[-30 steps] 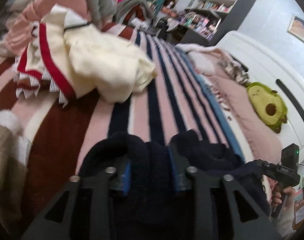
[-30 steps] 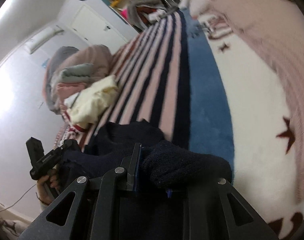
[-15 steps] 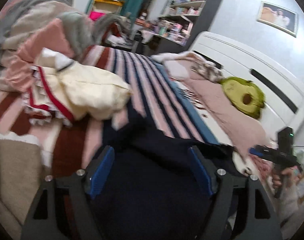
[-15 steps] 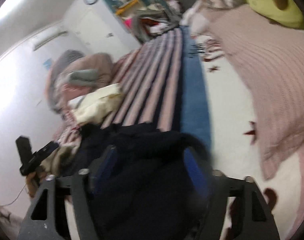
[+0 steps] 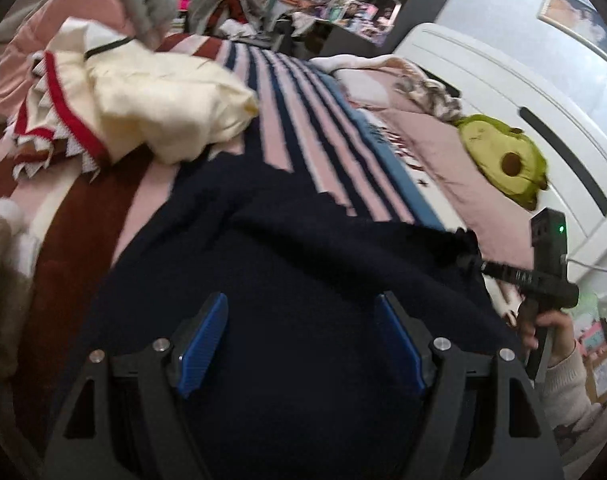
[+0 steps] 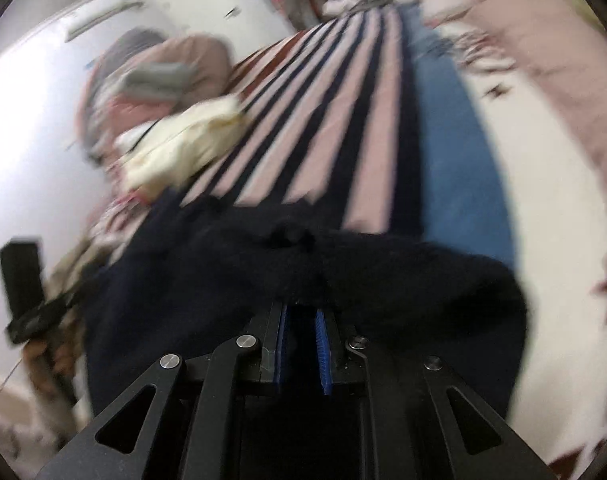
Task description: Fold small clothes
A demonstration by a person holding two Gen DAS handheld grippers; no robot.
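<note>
Left wrist view shows the left gripper (image 5: 301, 344) with its blue pads spread wide apart and nothing between them; it hangs just above a dark navy knit garment (image 5: 287, 264) that lies spread on a striped bedspread (image 5: 303, 120) of pink, navy and rust bands. At the right edge of this view the right gripper (image 5: 469, 258) pinches the garment's far corner, a hand (image 5: 551, 330) on its handle. Right wrist view shows that same gripper (image 6: 302, 322) with its pads drawn close, a bunch of navy knit caught between them; the picture is blurred with motion. A cream garment with red trim (image 5: 143, 100) sits heaped near the navy one's far edge, and a green avocado plush (image 5: 503, 156) rests by the white headboard (image 5: 503, 92).

To do this step well (a judgement): keep the pinched corner taut and low, let the free gripper take the matching corner on its own side, then carry both edges over evenly so the fold lands flat and clear of the cream heap.

One second ago the left gripper was clamped on bunched navy knit; it has since let go. Half a second ago the right gripper stood wide open; it has since closed on the cloth, and the garment now lies more spread out.
</note>
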